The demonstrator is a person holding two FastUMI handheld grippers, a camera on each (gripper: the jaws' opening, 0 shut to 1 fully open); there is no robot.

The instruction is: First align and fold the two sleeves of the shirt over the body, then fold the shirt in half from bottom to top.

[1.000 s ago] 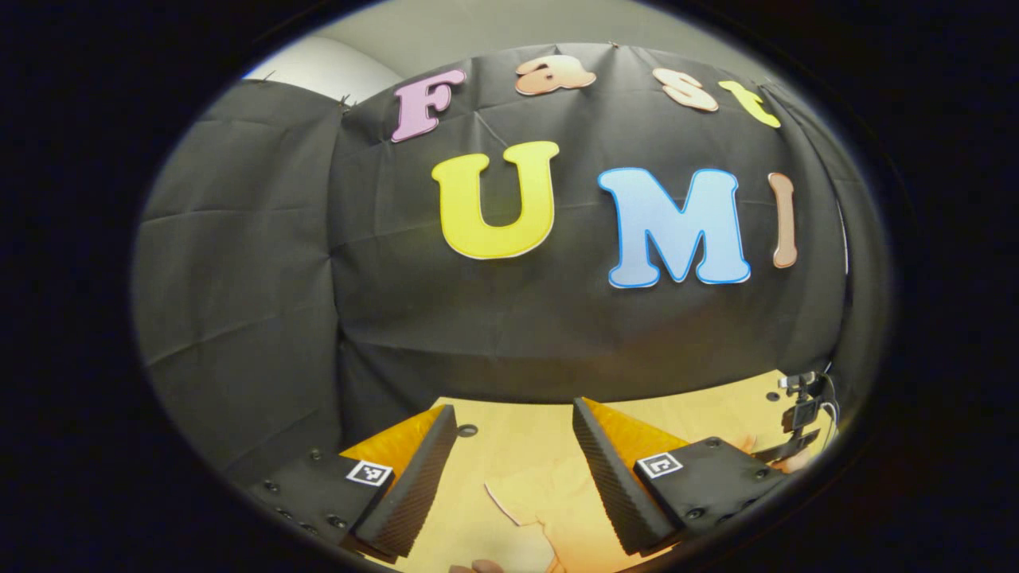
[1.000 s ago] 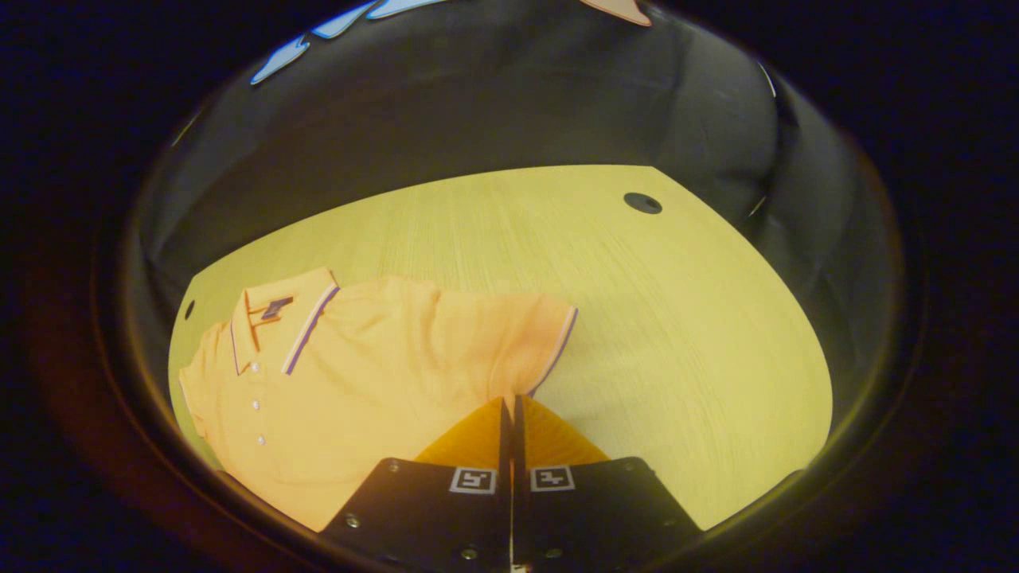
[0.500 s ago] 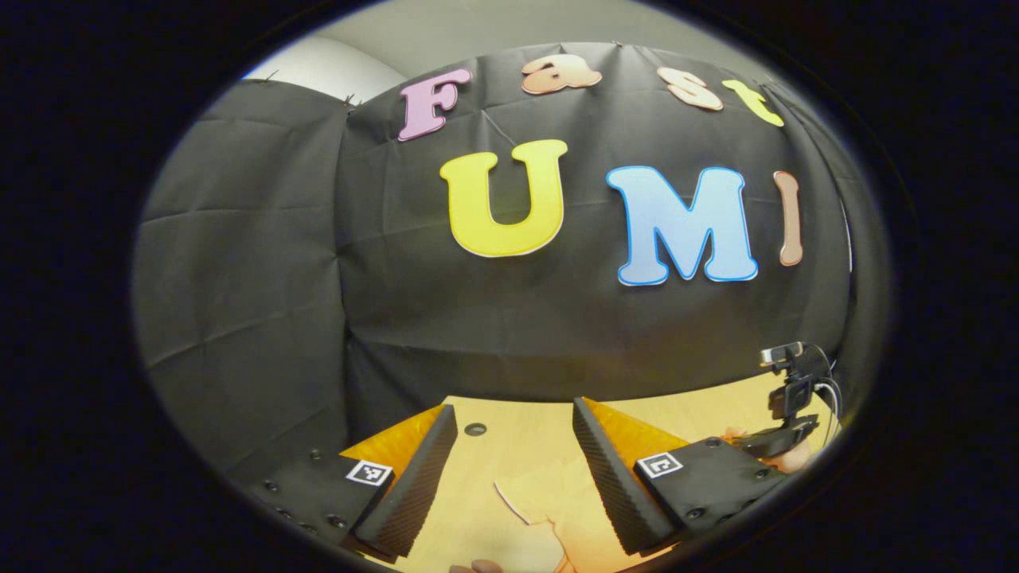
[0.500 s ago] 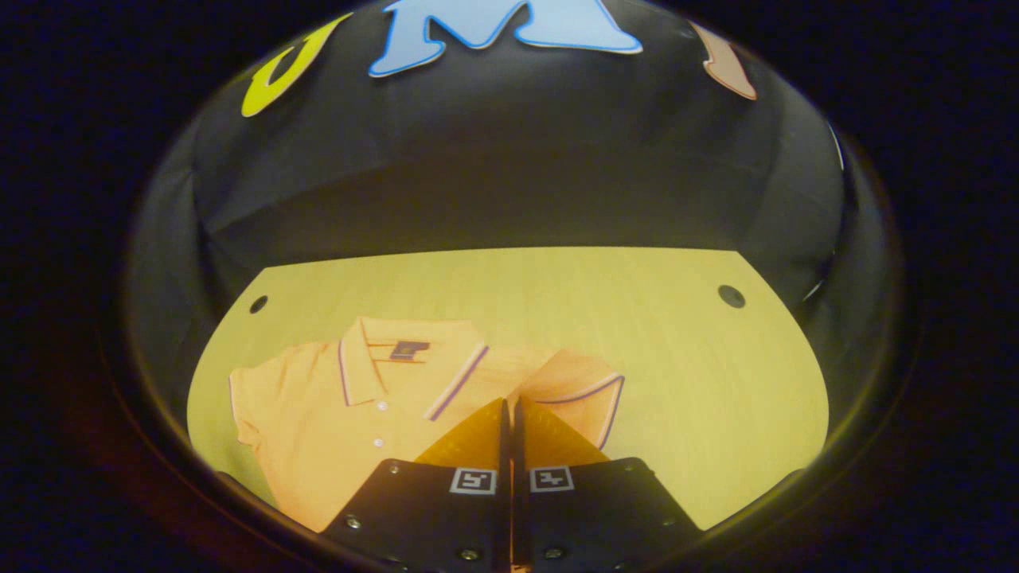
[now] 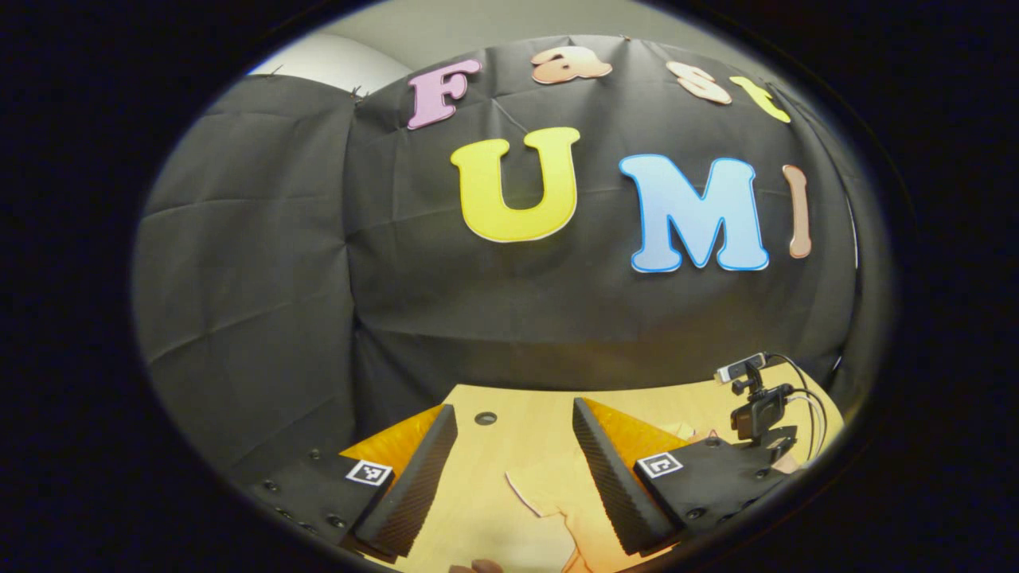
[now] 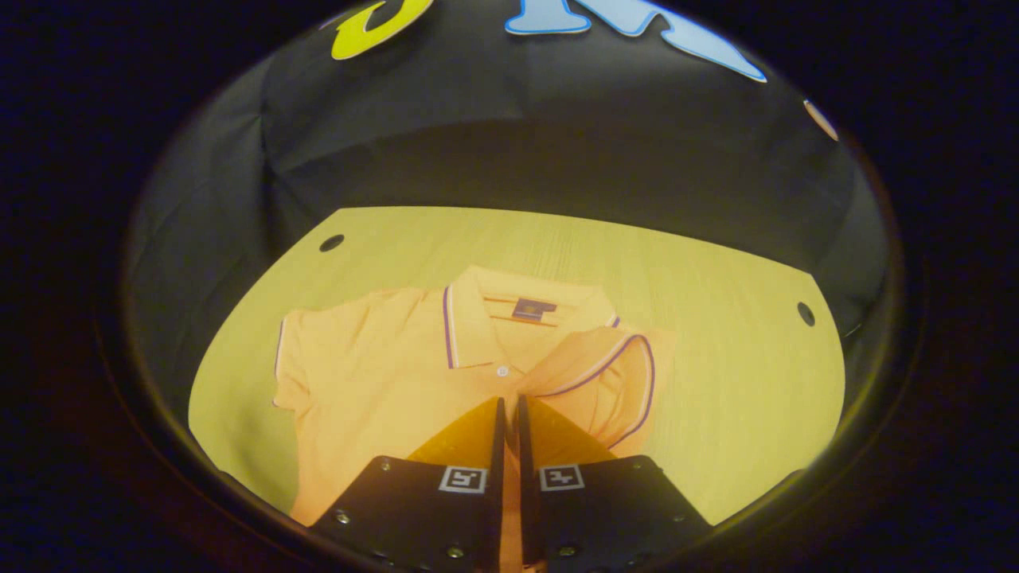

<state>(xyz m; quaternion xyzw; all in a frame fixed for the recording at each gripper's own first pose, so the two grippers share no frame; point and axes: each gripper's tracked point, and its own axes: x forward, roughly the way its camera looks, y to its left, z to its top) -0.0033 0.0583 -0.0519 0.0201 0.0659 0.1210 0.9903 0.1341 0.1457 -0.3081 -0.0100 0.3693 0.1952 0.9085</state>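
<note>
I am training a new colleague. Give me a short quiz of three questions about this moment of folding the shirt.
1. True or false: the right hand-held gripper is wide open.
2. Which sleeve already lies over the shirt? A. the one on the view's right B. the one on the view's left C. both
3. Fill in: the left hand-held gripper is ____.

Key: 1 false; 2 A; 3 open.

The left gripper [image 5: 509, 446] is held level, and a wide gap is seen between its two fingers [image 5: 414, 485]. The right gripper [image 6: 509, 418] is tipped downward. Its two fingers [image 6: 466, 434] are pressed almost together, with a thin slit left between them. The other gripper is seen far off in the left gripper view.
</note>
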